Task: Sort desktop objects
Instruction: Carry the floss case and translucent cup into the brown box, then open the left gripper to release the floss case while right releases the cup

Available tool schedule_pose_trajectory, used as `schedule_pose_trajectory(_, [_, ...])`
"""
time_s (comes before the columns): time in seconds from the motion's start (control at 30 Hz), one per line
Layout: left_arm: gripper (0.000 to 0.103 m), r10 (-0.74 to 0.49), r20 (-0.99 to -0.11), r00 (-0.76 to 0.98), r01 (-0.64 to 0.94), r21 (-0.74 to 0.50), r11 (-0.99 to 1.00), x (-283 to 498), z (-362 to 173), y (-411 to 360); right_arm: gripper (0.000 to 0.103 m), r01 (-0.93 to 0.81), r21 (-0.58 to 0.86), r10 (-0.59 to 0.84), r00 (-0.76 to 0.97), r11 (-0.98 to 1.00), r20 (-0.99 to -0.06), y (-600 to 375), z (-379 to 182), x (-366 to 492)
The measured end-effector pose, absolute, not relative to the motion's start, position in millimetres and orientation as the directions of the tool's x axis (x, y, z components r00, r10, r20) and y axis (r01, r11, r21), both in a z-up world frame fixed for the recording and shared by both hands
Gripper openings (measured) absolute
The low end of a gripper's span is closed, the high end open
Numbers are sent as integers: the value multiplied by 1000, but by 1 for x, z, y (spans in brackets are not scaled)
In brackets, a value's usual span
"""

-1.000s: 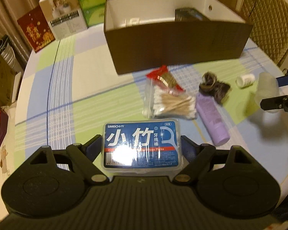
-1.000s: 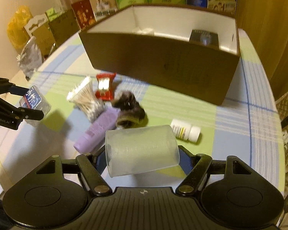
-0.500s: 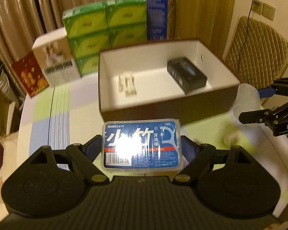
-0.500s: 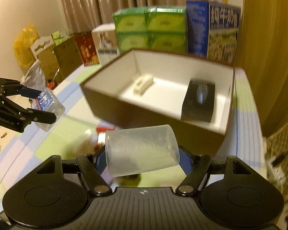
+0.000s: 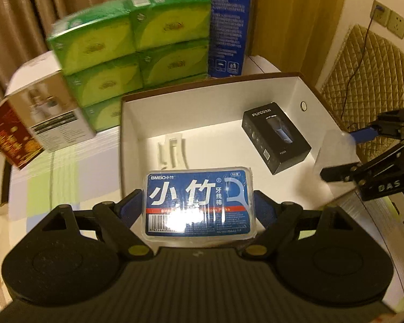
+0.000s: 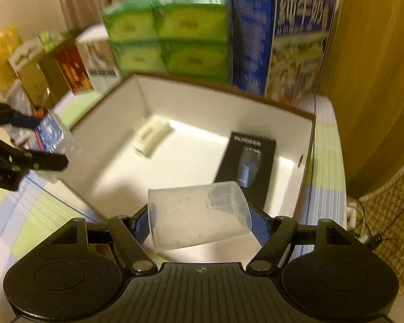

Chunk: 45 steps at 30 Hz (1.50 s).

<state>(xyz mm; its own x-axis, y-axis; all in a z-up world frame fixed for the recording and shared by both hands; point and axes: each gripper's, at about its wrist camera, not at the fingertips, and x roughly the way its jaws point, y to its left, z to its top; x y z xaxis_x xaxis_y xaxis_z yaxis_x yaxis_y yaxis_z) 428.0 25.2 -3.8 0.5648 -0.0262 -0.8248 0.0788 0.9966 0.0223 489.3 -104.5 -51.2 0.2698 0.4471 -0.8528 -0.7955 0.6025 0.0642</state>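
The left gripper [image 5: 199,204] is pinching a clear floss-pick box [image 5: 199,202] with a blue label, its jaws pressing on the box's two short ends and the label facing up. The right gripper [image 6: 200,222] is clamping a translucent plastic cup [image 6: 198,216] lying on its side, its jaws closing on the rim end and the base end, and the cup is tilting slightly. Both loads are hanging over the near edge of an open cardboard box [image 5: 307,86] with brown outside and white inside, which is standing on the checked tabletop [image 5: 54,177]. Ahead of the left jaws, a white plastic piece [image 5: 172,152] is lying on the box floor; ahead and to the right of them, a black shaver carton [image 5: 276,137] is lying flat near the right wall. In the right wrist view the same carton [image 6: 245,161] is sitting just beyond the cup. Beyond the cardboard box, green tissue packs [image 5: 132,43] are standing stacked beside a tall blue carton [image 5: 227,24]. Each gripper is showing at the edge of the other's view.
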Motion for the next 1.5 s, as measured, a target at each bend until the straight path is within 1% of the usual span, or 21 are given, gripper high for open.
schedule_pose_trajectory(0.13, [83,-25,-870,492,121,40,992,457,-22,23,71,-801,48,366,218,596,-905,-93,-71,510])
schedule_pose_trajectory(0.33, [83,52,-932,360,151,113,982,491,-60,17,71,-845,-40,228,190,533,-955,-73,-92,518])
schedule_pose_trajectory(0.5, [83,101,-951,293,198,164,966,506,-87,9,71,-879,-124,117,199,460,-973,-57,-111,516])
schedule_pose_trajectory(0.63, [83,143,-955,261,234,206,950,515,-103,3,71,-893,-158,75,208,422,-975,-53,-123,518])
schedule_pose_trajectory(0.83, [83,180,-954,240,275,244,930,521,-117,-2,71,-899,-206,47,243,387,-969,-51,-129,520])
schedule_pose_trajectory(0.97, [84,180,-959,221,294,241,925,522,-122,-3,72,-904,-233,44,266,359,-963,-50,-132,522])
schedule_pose_trajectory(1.0, [84,183,-958,220,297,245,923,522,-123,-3,80,-905,-244,43,276,348,-960,-50,-132,521])
schedule_pose_trajectory(1.03, [85,187,-957,221,300,249,921,522,-123,-3,93,-905,-264,49,296,333,-954,-50,-133,519])
schedule_pose_trajectory(1.07, [87,188,-956,224,304,252,919,521,-123,-3,97,-905,-281,58,314,320,-948,-50,-132,517])
schedule_pose_trajectory(1.1, [90,191,-954,230,304,257,917,521,-122,-3,98,-905,-288,69,324,313,-944,-51,-131,516])
schedule_pose_trajectory(1.17, [94,196,-950,243,300,266,916,520,-120,-2,98,-906,-279,85,321,319,-943,-52,-129,517])
schedule_pose_trajectory(1.3, [97,193,-948,252,280,262,924,518,-116,-1,99,-904,-268,122,323,334,-938,-53,-123,518])
schedule_pose_trajectory(1.5, [97,194,-941,276,264,268,926,512,-105,-3,99,-893,-271,153,343,360,-927,-56,-113,513])
